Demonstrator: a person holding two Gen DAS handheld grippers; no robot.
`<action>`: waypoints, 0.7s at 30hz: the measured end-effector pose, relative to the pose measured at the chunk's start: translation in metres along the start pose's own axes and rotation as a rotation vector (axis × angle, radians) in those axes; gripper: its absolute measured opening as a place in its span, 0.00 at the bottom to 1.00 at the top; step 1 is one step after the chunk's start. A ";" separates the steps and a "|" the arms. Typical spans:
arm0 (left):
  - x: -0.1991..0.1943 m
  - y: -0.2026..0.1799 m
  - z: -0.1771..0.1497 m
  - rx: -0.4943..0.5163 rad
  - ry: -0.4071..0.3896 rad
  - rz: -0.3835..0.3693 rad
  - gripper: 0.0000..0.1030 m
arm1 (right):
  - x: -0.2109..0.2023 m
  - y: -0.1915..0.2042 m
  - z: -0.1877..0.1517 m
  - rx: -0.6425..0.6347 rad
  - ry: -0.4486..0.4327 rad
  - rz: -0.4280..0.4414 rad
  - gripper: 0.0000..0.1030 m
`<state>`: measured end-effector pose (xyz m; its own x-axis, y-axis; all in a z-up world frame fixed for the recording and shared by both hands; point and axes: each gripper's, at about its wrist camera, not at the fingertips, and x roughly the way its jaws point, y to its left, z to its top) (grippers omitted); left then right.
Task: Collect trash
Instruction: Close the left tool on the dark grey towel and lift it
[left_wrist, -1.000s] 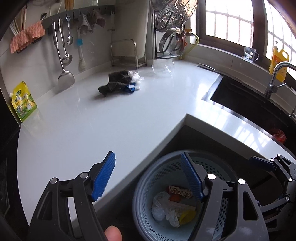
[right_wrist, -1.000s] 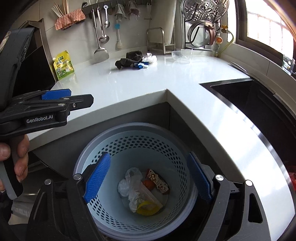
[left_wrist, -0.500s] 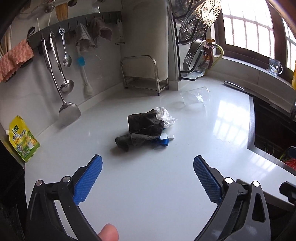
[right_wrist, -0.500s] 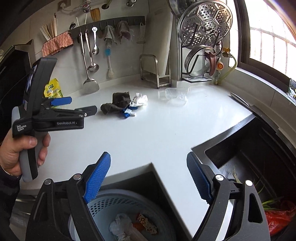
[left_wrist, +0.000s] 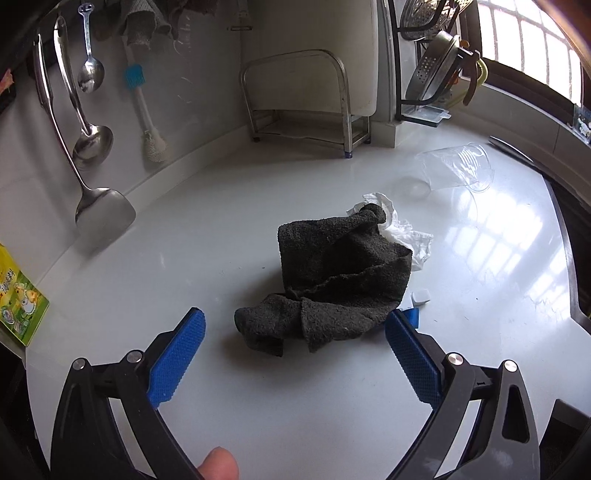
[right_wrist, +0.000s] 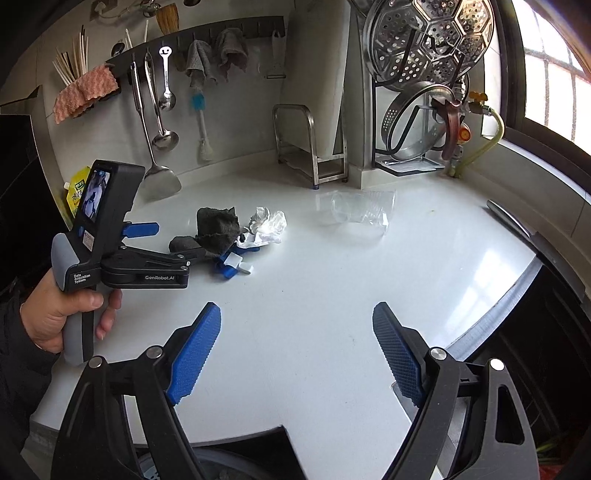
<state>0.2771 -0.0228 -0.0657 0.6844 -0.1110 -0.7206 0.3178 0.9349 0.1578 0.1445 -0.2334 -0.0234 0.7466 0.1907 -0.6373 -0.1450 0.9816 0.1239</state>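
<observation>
We are in the middle of the collecting, as far as we can judge; on the counter a small heap of trash is not yet picked up. In the left wrist view the left gripper points at this heap; its jaws have just been opening and now stand wide, with nothing pressed between the pads; the near end of the dark cloth lies in the gap between the blue fingertips, but we see no contact. Behind the cloth, at about 1 o'clock from it, lies the crumpled white wrapper, touching it; at about 4 o'clock, just beside the cloth edge, are a small white cap and a blue piece, partly hidden. Further away at 1 o'clock a clear cup lies on its side, apart from the heap. In the right wrist view the right gripper hangs over bare counter, jaws wide and holding nothing; the heap is at 11 o'clock from it, the cup at 12 o'clock. At the bottom edge a rim of the bin shows under the counter; what is inside we cannot tell. So what is left, we think, is the wrapper, the cap, the blue piece and the cup; whether the cloth counts as trash we cannot say.
</observation>
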 end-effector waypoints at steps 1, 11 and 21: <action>0.001 0.000 -0.001 0.013 0.002 0.002 0.93 | 0.004 0.000 -0.001 0.007 0.003 0.005 0.78; 0.017 0.000 0.001 0.090 -0.009 -0.067 0.71 | 0.029 0.012 0.009 0.001 0.009 0.019 0.78; 0.004 0.019 0.001 0.035 -0.035 -0.126 0.04 | 0.047 0.022 0.014 -0.004 0.016 0.033 0.78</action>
<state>0.2870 -0.0055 -0.0649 0.6598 -0.2396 -0.7122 0.4255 0.9004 0.0913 0.1859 -0.2028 -0.0402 0.7310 0.2232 -0.6449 -0.1723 0.9747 0.1421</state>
